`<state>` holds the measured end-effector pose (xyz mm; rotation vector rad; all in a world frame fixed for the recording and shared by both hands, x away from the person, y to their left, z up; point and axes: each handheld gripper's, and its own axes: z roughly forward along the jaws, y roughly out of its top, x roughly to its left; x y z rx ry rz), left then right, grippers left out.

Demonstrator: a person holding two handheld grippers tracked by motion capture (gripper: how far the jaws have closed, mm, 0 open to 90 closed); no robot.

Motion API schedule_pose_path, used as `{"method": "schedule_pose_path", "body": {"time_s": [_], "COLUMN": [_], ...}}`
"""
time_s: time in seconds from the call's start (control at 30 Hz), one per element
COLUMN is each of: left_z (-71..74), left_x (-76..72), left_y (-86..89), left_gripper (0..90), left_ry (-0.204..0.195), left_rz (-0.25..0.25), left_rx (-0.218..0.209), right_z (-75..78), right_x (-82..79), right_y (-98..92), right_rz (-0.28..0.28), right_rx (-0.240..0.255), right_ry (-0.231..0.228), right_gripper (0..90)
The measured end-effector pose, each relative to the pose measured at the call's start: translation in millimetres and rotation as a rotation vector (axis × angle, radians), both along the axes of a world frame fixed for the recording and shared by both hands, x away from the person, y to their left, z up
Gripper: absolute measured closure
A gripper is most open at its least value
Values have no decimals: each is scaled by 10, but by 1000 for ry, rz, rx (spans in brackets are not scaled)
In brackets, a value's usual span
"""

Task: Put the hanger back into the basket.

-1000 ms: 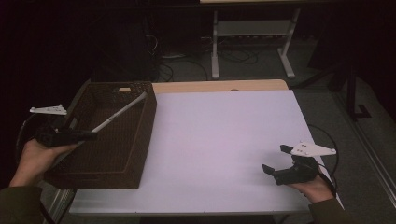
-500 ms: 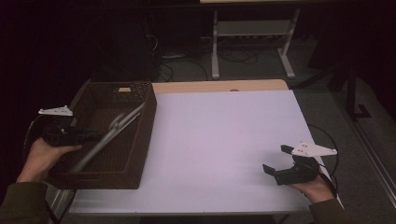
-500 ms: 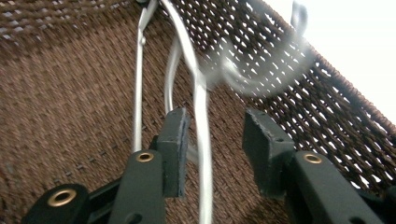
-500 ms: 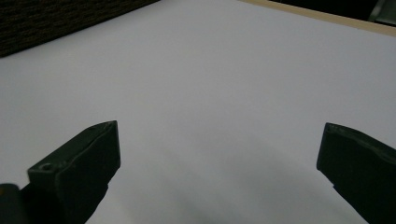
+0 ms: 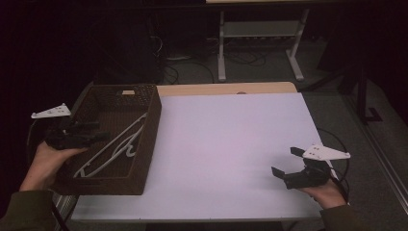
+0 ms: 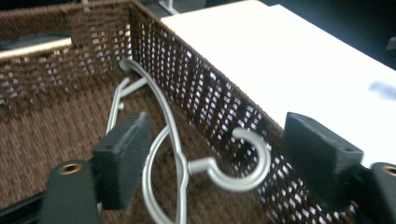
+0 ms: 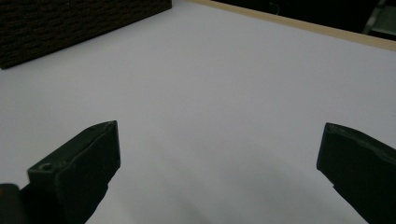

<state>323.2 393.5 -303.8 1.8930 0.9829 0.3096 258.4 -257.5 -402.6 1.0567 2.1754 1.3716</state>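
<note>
At frame left we hold our left tool (image 5: pixel 77 134) wide over the basket (image 5: pixel 149 130), the hanger (image 6: pixel 177 158) lying inside, while our right tool (image 5: pixel 288 166) gapes wide over the worktop (image 5: pixel 231 144) at lower right.

A dark brown woven basket (image 5: pixel 146 139), rectangular and open-topped, sits at the left end of the white worktop (image 5: pixel 231 144), its long sides running away from the person. Inside it lies a pale grey hanger (image 5: pixel 113 147), flat on the basket floor and close along the right wall. In the left gripper view the hanger's (image 6: pixel 163 154) round hook curls up against that wall's open weave, and its thin arms run back toward the far corner of the basket (image 6: pixel 205 93).
</note>
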Motion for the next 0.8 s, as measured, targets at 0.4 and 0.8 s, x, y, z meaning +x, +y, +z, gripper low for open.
{"method": "schedule_pose_path", "body": {"time_s": [0.4, 0.8], "left_z": [76, 38], "left_x": [-185, -280], "left_y": [-429, -910], "left_gripper": [43, 0], "left_ry": [-107, -173], "left_rz": [-23, -85], "left_rx": [-110, -168], "right_z": [107, 330], "right_x": [33, 75], "right_y": [29, 118], "right_rz": [10, 18], "right_rx": [18, 71], "right_ry": [-25, -86], "right_gripper": [0, 0]}}
